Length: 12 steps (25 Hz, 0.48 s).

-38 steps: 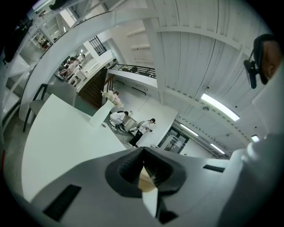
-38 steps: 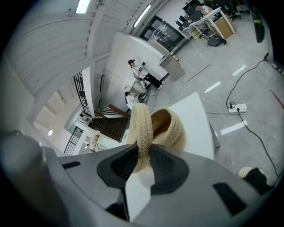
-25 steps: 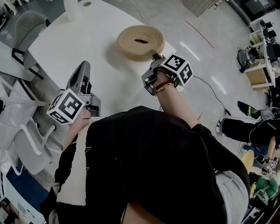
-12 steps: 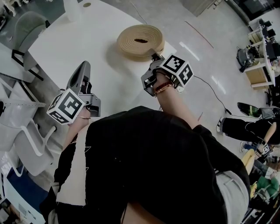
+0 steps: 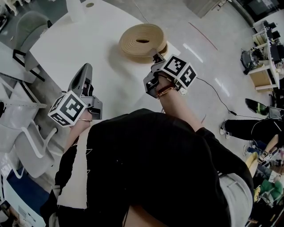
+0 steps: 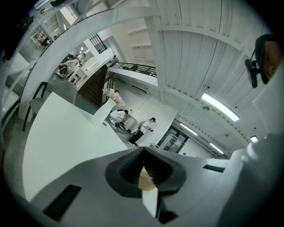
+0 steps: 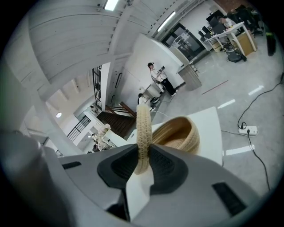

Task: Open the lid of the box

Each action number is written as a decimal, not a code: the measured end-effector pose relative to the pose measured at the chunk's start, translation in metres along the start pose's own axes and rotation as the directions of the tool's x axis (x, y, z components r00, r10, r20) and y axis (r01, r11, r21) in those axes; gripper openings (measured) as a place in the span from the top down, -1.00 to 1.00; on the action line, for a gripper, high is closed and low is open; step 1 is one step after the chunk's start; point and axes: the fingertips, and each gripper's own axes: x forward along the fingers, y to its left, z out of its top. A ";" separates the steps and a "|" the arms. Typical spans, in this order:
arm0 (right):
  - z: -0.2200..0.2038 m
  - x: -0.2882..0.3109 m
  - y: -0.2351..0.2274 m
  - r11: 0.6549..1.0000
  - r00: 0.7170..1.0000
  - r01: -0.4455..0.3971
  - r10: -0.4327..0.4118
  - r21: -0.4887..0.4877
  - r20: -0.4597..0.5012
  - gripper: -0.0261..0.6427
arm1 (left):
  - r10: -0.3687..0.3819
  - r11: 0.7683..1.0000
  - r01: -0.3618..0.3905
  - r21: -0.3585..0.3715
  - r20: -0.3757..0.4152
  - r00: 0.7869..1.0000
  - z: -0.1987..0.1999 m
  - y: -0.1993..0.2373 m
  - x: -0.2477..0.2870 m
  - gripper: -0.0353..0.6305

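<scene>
A round woven box [image 5: 165, 47] stands on the white round table [image 5: 88, 40] at its far right side. Its woven lid [image 5: 135, 39] is tilted up off the box on my side. My right gripper [image 5: 156, 56] is shut on the lid's near rim. In the right gripper view the lid [image 7: 143, 128] shows edge-on between the pads, and the open box [image 7: 179, 133] lies behind it to the right. My left gripper [image 5: 85, 68] hovers level over the table's near left part, jaws together with nothing held; its tips [image 6: 143, 153] meet.
A white cylinder [image 5: 75, 9] stands at the table's far edge. Grey and white chairs [image 5: 24, 26] crowd the left side. A cable [image 5: 215, 91] runs over the floor at the right, past desks and seated people [image 5: 248, 128].
The right gripper has risen a little and rolled, and the lid's near edge has come up off the box with it. The left gripper has stayed put.
</scene>
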 end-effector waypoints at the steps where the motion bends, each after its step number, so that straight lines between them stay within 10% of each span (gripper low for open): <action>1: -0.001 0.000 0.001 1.000 1.000 -0.004 0.004 0.000 -0.001 0.69 | 0.001 1.000 -0.001 0.004 0.001 1.000 0.000 0.000 -0.001 0.87; 12: -0.011 0.000 0.009 1.000 1.000 -0.028 0.028 -0.005 -0.010 0.69 | 0.011 1.000 -0.011 0.001 0.016 1.000 0.002 0.007 -0.007 0.87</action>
